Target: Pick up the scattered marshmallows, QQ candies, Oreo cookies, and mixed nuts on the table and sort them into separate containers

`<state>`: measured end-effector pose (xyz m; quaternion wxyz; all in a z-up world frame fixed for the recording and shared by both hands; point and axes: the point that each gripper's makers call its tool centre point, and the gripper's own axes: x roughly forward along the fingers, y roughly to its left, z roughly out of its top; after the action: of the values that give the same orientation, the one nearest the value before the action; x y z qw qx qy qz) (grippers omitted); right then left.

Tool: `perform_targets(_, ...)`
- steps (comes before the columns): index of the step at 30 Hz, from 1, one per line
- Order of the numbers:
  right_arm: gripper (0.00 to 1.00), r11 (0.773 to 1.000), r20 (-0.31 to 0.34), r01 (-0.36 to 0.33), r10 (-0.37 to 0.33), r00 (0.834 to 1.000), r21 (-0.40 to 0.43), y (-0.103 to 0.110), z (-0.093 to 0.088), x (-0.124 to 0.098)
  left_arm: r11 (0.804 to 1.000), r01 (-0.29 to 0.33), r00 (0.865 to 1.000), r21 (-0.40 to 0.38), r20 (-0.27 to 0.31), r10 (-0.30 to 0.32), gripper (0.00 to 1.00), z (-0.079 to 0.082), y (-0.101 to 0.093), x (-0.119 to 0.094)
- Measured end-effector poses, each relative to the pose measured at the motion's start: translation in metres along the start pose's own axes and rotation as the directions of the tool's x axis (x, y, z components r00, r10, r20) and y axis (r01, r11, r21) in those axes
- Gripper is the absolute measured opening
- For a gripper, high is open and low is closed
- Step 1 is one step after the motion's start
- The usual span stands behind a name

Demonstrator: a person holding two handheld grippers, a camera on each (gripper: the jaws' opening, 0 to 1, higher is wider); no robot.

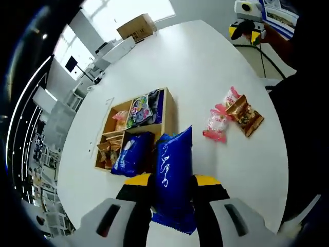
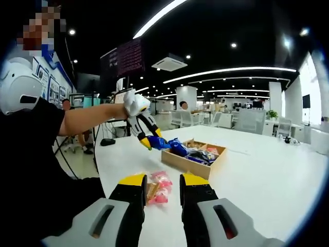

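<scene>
Left fingers (image 1: 172,181) clench a blue Oreo pack (image 1: 173,180) lengthwise toward the box (image 1: 169,110); right fingers (image 2: 162,186) released

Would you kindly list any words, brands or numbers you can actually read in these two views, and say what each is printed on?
None can be read.
Blue packet in the left gripper: white lettering, blurred.
Packets in the wooden box: print too small.
Pink packets and brown packet: print too small.
Dark wall screen: rows too small.
</scene>
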<state>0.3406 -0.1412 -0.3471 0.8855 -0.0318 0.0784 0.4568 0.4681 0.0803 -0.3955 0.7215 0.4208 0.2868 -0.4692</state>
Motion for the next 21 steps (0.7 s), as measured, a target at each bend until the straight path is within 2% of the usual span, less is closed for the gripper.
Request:
perform_targets(9,0.22,1.000,-0.001,0.007,-0.007,1.000,0.001,-0.005,-0.001,-0.004,1.000,-0.015,0.999,0.000,-0.049,0.015,0.34,0.005,0.008,0.003)
perform_targets(13,0.22,1.000,0.001,0.011,-0.011,1.000,0.008,-0.006,-0.002,-0.002,0.999,-0.037,0.994,0.030,-0.101,0.040,0.34,0.010,0.011,0.005)
perform_targets(15,0.22,1.000,-0.004,0.004,-0.004,1.000,0.004,-0.004,-0.003,-0.001,0.995,-0.062,0.991,0.075,-0.116,0.070,0.34,0.013,0.016,0.005)
perform_targets(17,0.22,1.000,-0.011,0.000,0.000,1.000,0.001,-0.003,-0.005,0.000,0.993,-0.058,0.986,0.100,-0.148,0.072,0.34,0.010,0.024,0.008)
perform_targets(21,0.22,1.000,-0.019,0.001,-0.001,1.000,0.004,-0.002,-0.007,0.000,0.990,-0.048,0.982,0.130,-0.177,0.071,0.34,0.017,0.028,0.013)
